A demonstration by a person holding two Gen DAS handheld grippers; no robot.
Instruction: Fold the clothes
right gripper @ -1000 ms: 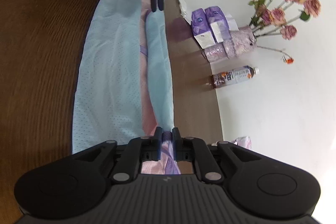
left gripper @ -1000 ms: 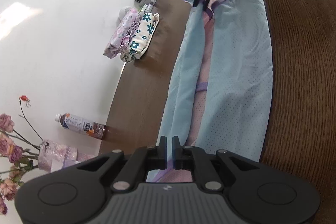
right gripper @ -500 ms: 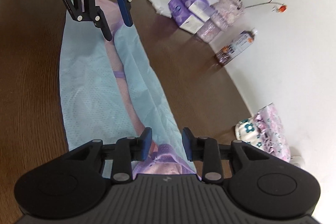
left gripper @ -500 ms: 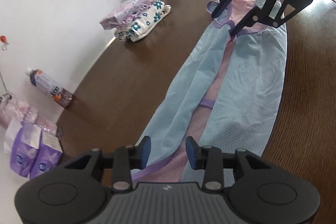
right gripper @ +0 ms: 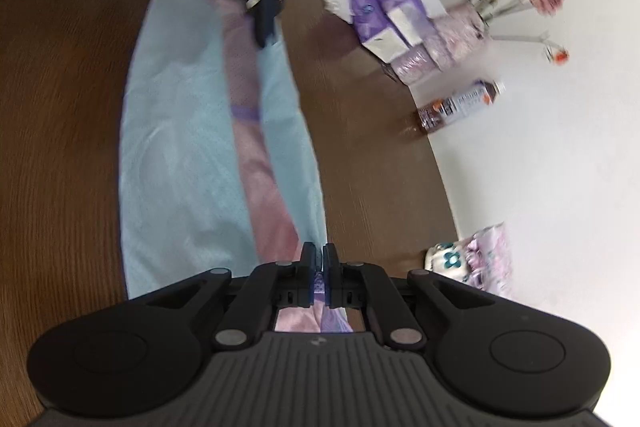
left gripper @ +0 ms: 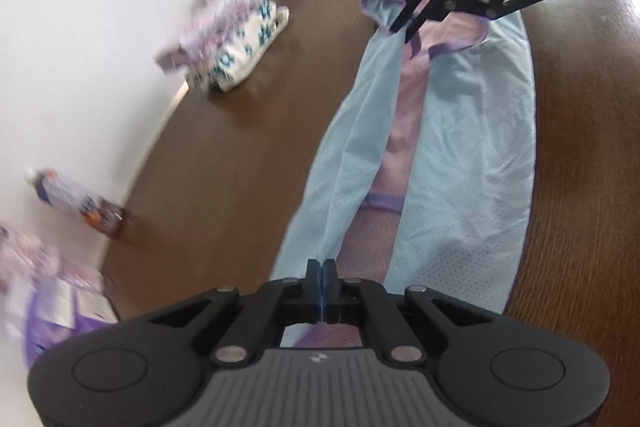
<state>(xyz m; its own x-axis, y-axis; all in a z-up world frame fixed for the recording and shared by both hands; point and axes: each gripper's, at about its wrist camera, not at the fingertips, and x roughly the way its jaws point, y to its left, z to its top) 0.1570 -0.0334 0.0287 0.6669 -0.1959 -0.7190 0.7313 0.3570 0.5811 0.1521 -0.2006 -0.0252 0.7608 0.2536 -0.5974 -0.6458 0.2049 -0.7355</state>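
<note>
While fingers closed, left gripper [left gripper: 321,277] and right gripper [right gripper: 319,267] pinch garment [left gripper: 460,147].

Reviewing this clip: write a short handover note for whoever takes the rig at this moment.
Left gripper: shut on the garment's near end.
Right gripper: shut on its opposite end, on the purple trim.
Garment: long, light blue and pink, lying lengthwise on the table; both long sides already folded in, pink strip showing down the middle.
Left to do: probably bring the two ends together, then flatten it.
Folded clothes lie by the wall.
</note>
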